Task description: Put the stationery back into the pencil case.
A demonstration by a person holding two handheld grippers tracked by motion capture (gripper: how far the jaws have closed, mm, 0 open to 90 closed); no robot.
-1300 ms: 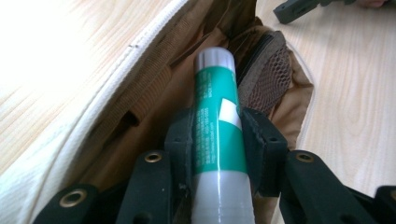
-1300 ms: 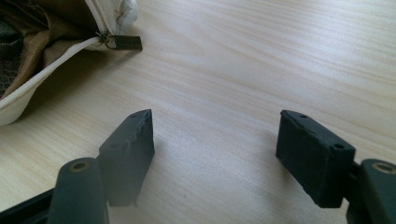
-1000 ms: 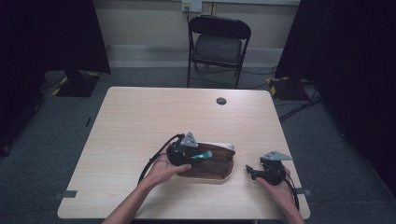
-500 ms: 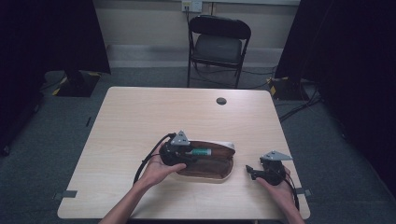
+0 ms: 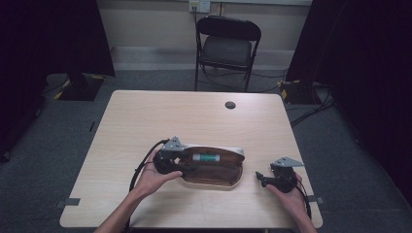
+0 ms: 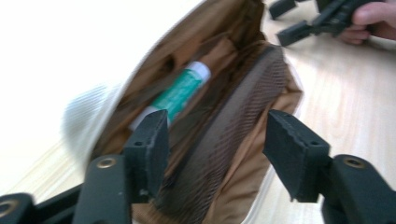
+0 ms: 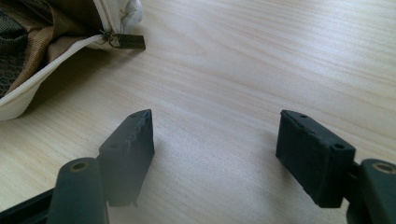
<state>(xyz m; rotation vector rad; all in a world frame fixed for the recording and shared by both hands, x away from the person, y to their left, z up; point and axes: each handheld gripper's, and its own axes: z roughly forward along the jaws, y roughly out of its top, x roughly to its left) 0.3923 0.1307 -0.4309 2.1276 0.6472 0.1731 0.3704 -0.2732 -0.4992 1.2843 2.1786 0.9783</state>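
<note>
On the table [image 5: 145, 116], an open pouch [image 5: 214, 170] lies between the 2 grippers, and a green tube [image 5: 205, 157] is seen lying inside it. The left gripper [image 5: 187, 169] has been drawn back toward the pouch's left end since 1 second ago; its jaws have just been opening and nothing is gripped, so the tube is judged delivered. The right gripper [image 5: 260, 177] is rested on the table, unclenched and empty, just beside the pouch's right end.

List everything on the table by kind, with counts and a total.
Open pouch: 1
Green-and-white tube lying inside the pouch: 1
Handheld tools, left tool and right tool: 2
Dark round disc near the table's far edge: 1
Total: 5
</note>
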